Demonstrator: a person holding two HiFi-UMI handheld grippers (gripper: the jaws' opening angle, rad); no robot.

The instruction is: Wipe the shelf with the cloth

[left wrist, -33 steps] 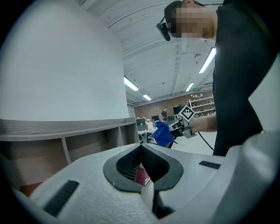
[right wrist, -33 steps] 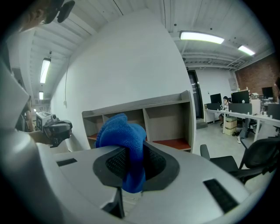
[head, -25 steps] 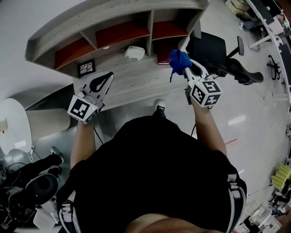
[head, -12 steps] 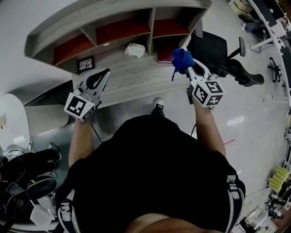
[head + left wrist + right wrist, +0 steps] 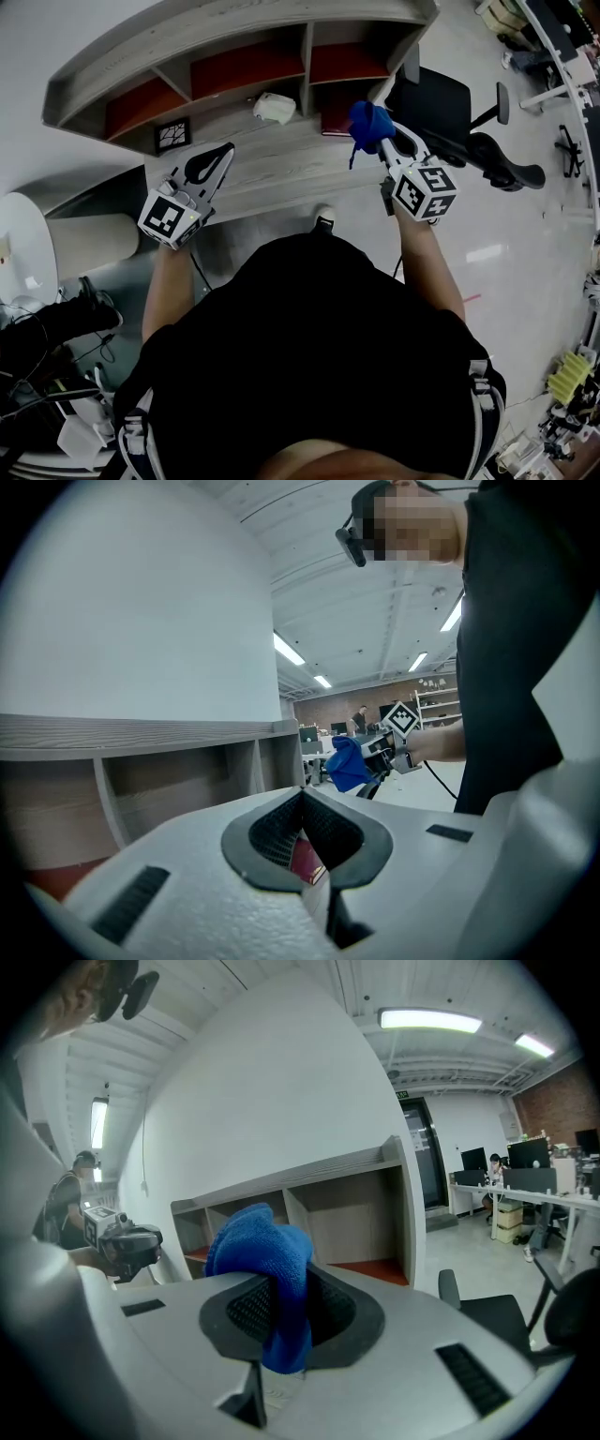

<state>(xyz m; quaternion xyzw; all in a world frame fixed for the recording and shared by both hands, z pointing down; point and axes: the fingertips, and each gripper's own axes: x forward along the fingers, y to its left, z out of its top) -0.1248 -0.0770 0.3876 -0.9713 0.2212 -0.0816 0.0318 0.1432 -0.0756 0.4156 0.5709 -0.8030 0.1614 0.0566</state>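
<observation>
Little shifts since 0.5 s ago. Its own view shows right gripper [image 5: 279,1279] clamping cloth [image 5: 258,1241], short of shelf [image 5: 328,1185]; left gripper [image 5: 302,797] jaws meet, empty.

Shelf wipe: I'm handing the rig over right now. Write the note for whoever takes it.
Right gripper: shut on the blue cloth.
Left gripper: shut, empty, over the left part of the ledge.
The cloth is held up near the right compartment of the shelf, apparently not touching the wood.
A white object sits on the ledge.
Done: cloth in grip.
To do: the wiping itself.
</observation>
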